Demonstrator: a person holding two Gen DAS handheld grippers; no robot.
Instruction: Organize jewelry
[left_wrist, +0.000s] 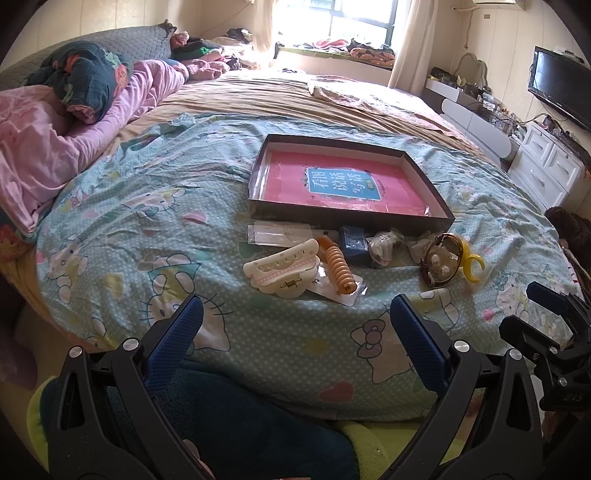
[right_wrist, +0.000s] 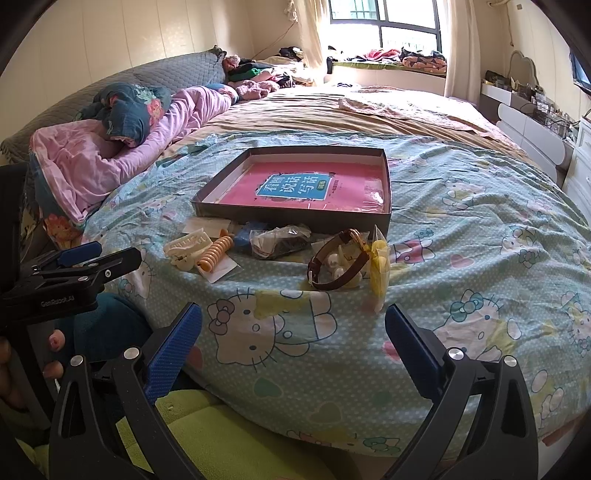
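- Several items w/ one bed (left_wrist: 155, 206) carrying all; Hello Kitty sheet gives soft, uneven footing, so pieces lie flat, not stood up.
- Shallow box (left_wrist: 443, 216) mid-bed, open side up, pink booklet (left_wrist: 343, 184) lining the floor; likely the drop spot, set just behind the pile for short reach.
- Both grippers held low at near bed edge, apart from everything: left gripper (left_wrist: 295, 328) jaws spread wide, nothing between; right gripper (right_wrist: 293, 332) same, wide and empty. Prob. poised before first pick.
- Jewelry bunched in a row just in front of box's near wall, some touching/overlapping:
- cream claw clip (left_wrist: 282, 269) at left end, nearest left gripper.
- brown-strap watch (right_wrist: 334, 264) on its side, pearl-like bits inside the loop; nearest right gripper.
- orange spiral hair tie (left_wrist: 340, 266) on clear card, beside clip.
- clear baggies (right_wrist: 277, 240), contents unclear.
- small blue box (left_wrist: 352, 243) against tray wall.
- yellow ring-shaped piece (left_wrist: 472, 264) just right of watch.
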